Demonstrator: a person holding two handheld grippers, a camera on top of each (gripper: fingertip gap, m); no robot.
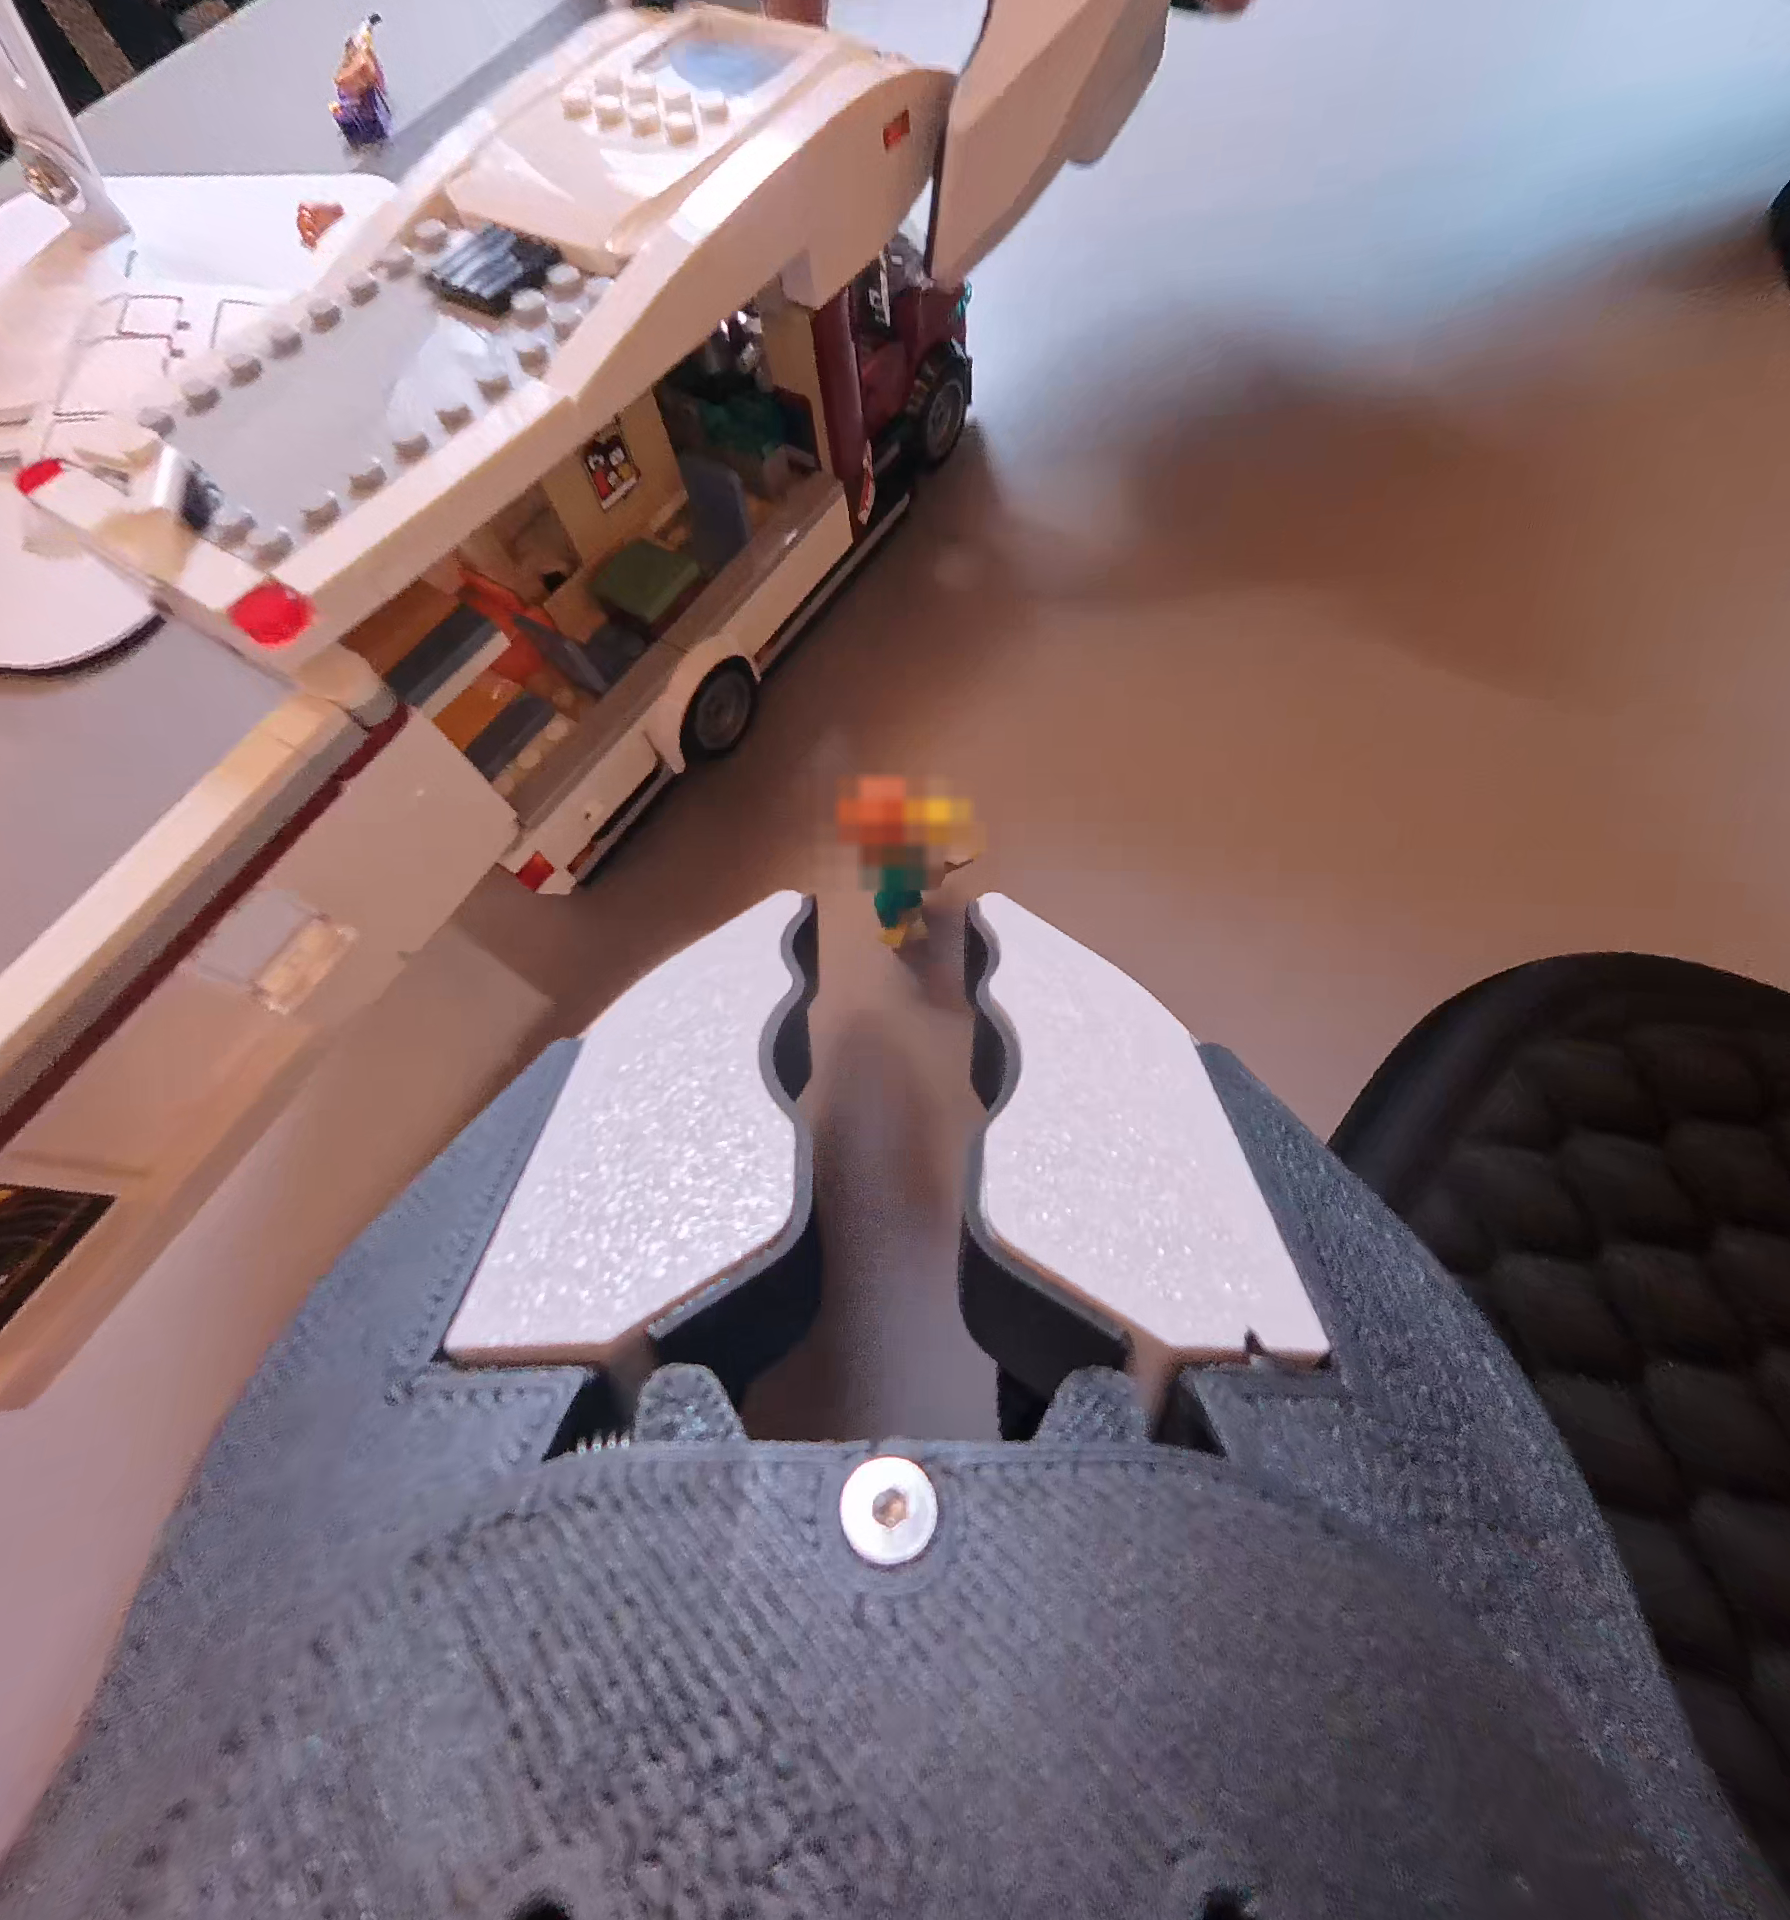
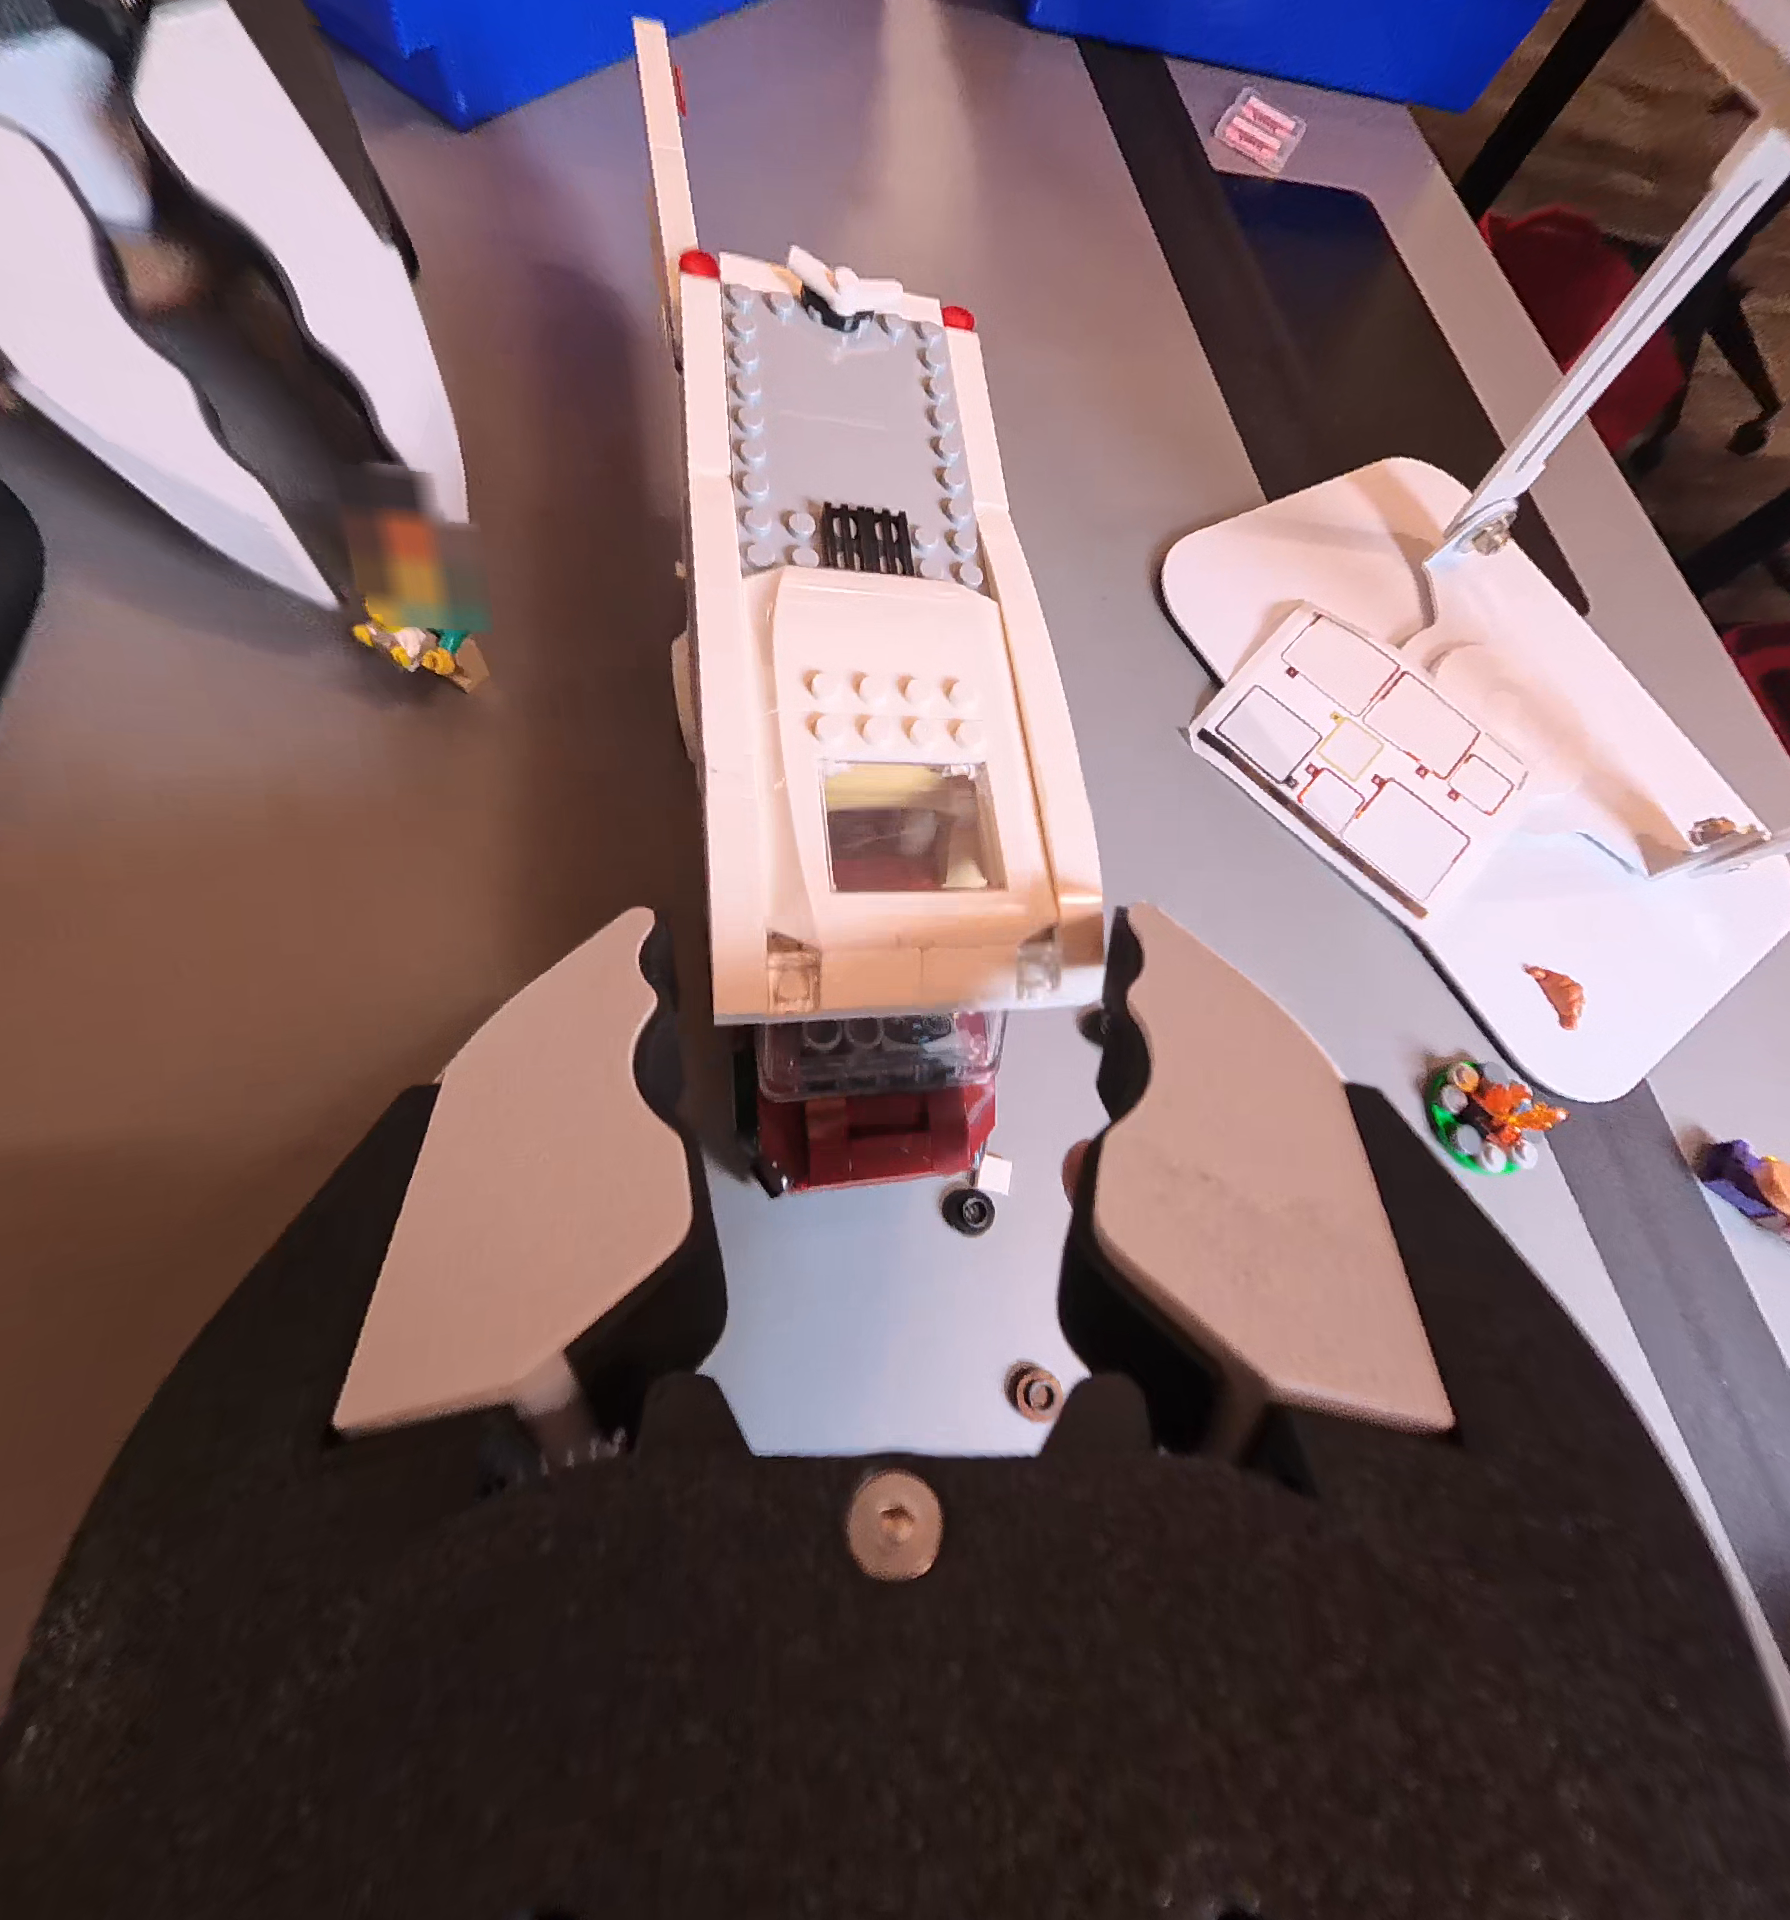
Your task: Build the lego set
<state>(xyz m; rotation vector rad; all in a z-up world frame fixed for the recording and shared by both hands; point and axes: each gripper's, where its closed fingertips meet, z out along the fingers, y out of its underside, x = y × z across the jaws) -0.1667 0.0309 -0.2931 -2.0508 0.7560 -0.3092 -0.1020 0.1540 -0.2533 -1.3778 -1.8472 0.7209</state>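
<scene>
A white toy-brick camper van [image 2: 875, 1122] stands on the grey table [image 2: 1182, 416], its side wall swung open [image 1: 195, 935] so the interior shows [image 1: 642, 582]. My right gripper [image 2: 886, 925] is wide open and straddles the front end of the van's white roof [image 2: 870, 644]. A dark gap shows beside the left pad. My left gripper [image 1: 891, 914] is partly open with nothing between the pads. A small toy figure with a green body [image 1: 901, 904] is on the table just past its fingertips, untouched. The figure also shows in the right wrist view [image 2: 418, 639], below the left gripper's fingers [image 2: 247, 312].
A white stand base [image 2: 1597, 935] with a printed card [image 2: 1358, 758] and a small brown piece [image 2: 1556, 992] is right of the van. A toy campfire [image 2: 1488, 1117] and a purple figure [image 2: 1774, 1200] lie near it. A black padded case [image 1: 1649, 1299] is right of my left gripper. Blue bins [image 2: 517, 52] stand behind. The toy campfire [image 2: 1488, 1117] is about 15 cm from my right fingertips.
</scene>
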